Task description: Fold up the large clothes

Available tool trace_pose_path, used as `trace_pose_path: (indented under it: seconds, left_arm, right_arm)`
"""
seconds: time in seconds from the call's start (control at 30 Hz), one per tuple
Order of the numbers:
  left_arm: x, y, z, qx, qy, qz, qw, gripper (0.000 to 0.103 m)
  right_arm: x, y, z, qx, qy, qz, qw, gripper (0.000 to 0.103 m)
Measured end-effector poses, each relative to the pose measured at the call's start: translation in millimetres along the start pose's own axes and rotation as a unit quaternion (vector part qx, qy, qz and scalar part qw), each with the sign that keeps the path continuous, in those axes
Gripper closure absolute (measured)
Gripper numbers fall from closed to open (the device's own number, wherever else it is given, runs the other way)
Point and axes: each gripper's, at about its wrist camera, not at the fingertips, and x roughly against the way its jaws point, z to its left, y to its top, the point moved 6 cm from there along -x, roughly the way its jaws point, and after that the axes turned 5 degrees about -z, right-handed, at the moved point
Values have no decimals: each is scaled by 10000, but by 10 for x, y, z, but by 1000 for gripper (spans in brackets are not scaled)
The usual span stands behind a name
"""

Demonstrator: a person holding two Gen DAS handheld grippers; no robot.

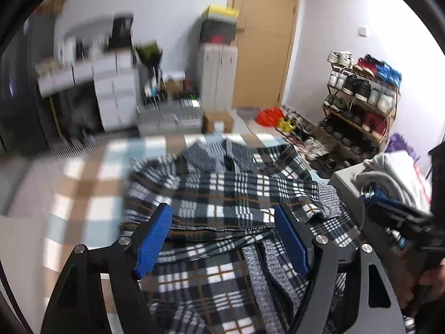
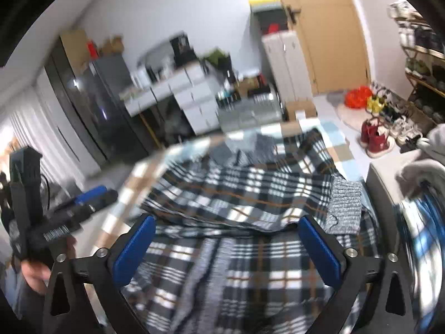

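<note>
From the left wrist, the left gripper [image 1: 224, 239] hangs with jaws spread, nothing pinched, above the plaid jacket [image 1: 222, 192] lying partly folded on the checked tablecloth [image 1: 83, 194]. From the right wrist, the right gripper [image 2: 226, 243] likewise gapes wide and empty over the same jacket, a shoe rack [image 2: 422, 55] behind

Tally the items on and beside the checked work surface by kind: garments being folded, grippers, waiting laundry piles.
Plaid garment, spread out on the checked cloth: 1
Handheld grippers, left gripper and right gripper, both open above the garment with nothing between the fingers: 2
Pile of grey and white clothes off to the side, pieces too jumbled to separate: 1
Total: 4
</note>
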Motion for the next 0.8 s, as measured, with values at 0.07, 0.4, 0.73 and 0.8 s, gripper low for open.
trace_pose_path:
  seconds: [0.07,0.4,0.73,0.8]
  left_arm:
    - [202,4,-18,-156,345,-314,9988,1]
    - [489,155,-53,-771,752,-612,9923,1]
    - [-293,575,368,173,489,332,9981,1]
    - [-639,723,488,466,289,645,9964,1]
  right_arm:
    - [113,-17,53,-28,25,-194,9998,0]
    - [227,-127,-47,-393,-186,-146,9989,0]
    - [-162,574,-264,25,-676,72,9977,0]
    - [-319,752,-343,131,-750,83,9971,0]
